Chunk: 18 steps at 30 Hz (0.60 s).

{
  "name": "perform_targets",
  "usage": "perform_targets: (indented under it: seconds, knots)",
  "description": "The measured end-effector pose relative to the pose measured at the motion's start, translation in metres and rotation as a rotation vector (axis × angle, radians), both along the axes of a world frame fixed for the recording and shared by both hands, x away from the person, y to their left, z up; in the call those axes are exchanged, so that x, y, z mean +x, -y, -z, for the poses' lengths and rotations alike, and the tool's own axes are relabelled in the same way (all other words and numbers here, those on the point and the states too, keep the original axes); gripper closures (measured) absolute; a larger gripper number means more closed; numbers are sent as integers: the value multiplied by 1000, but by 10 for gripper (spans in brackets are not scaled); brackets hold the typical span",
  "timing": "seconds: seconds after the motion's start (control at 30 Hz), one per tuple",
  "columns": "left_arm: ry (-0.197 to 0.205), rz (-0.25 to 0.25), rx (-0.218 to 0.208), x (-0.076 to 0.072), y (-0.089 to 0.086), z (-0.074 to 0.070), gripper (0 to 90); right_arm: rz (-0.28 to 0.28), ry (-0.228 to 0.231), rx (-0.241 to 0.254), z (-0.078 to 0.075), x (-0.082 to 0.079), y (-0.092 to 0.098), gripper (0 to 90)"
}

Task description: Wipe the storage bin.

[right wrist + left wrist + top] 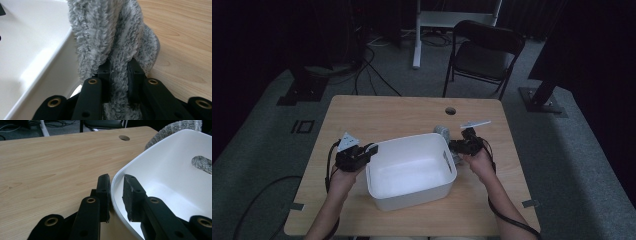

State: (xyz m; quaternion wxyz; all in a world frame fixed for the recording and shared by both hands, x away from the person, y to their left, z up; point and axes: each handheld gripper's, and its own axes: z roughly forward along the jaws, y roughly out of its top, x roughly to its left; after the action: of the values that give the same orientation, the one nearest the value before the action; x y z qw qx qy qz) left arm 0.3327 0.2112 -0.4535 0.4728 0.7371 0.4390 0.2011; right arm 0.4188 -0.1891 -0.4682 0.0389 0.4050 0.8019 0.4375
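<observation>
From the high view, a white tub (411,170) sits in the middle of the wooden table (377,112), and it looks bare inside; the left gripper (370,148) is at the tub's left rim while the right gripper (454,145) is at the tub's right side, just beside a grey fluffy cloth (443,132) that lies outside the tub against its far right corner. In the left gripper view the two black jaws straddle the tub's rim (113,185), one outside and one inside the wall; the outer jaw lies against the wall while a sliver of white shows before the inner pad, so they look closed on the rim, steadying the tub, though how firmly I cannot tell. Past the rim the cloth (175,128) shows beyond the far wall and through the handle slot. In the right gripper view the jaws are pressed together on a fold of the cloth (112,37), which bunches up above them, with the tub's wall (32,50) at the left and bare table at the right. My judgement: the grasp on the cloth is done and the tub is held; lifting the cloth over the rim and letting it go inside is still left
</observation>
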Motion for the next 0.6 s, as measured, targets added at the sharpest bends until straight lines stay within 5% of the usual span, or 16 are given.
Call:
perform_targets:
  seconds: [0.3,0.6]
  knots:
    - [-1,8,-12,0,-1,1,751,62,54,53,-14,-9,16,768]
    - [-2,6,-10,0,-1,1,751,96,89,112,-32,-35,51,762]
